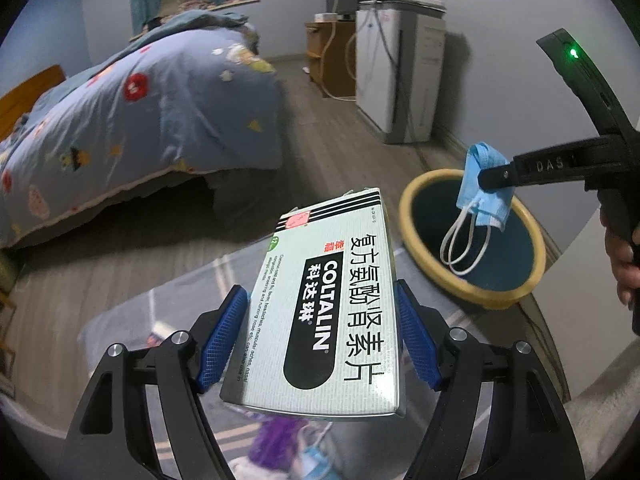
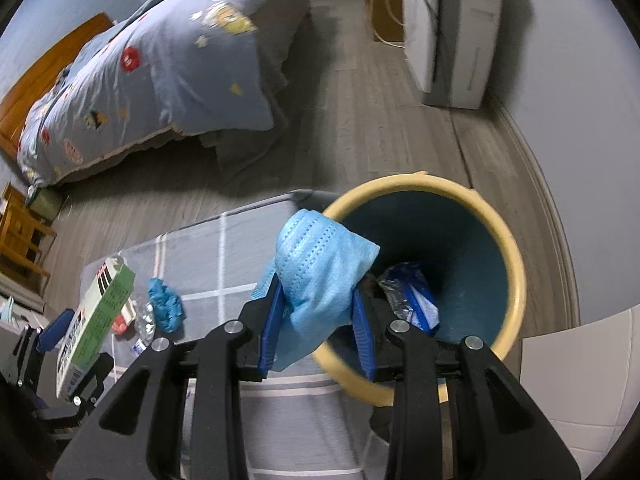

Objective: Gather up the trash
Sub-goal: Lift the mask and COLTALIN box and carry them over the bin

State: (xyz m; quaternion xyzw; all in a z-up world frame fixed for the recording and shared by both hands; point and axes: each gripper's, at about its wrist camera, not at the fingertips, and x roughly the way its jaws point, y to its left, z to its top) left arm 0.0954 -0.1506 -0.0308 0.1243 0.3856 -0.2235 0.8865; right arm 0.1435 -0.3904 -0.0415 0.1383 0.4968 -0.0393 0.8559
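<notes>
My left gripper (image 1: 320, 320) is shut on a white Coltalin medicine box (image 1: 332, 304), held in the air above the grey checked cloth. The box also shows at the left of the right wrist view (image 2: 96, 320). My right gripper (image 2: 316, 312) is shut on a blue face mask (image 2: 320, 260); in the left wrist view the mask (image 1: 480, 188) hangs over the bin with its ear loops dangling. The yellow-rimmed bin (image 1: 412, 216) with a dark teal inside stands on the floor, with blue and silver wrappers (image 2: 412, 296) at its bottom.
A grey checked cloth (image 2: 224, 264) holds a crumpled blue glove (image 2: 166, 304), a blister pack and small scraps. A bed (image 1: 140, 112) with a blue quilt stands at the left. A white appliance (image 1: 396, 72) stands by the wall behind the bin. Purple trash (image 1: 276, 440) lies below the box.
</notes>
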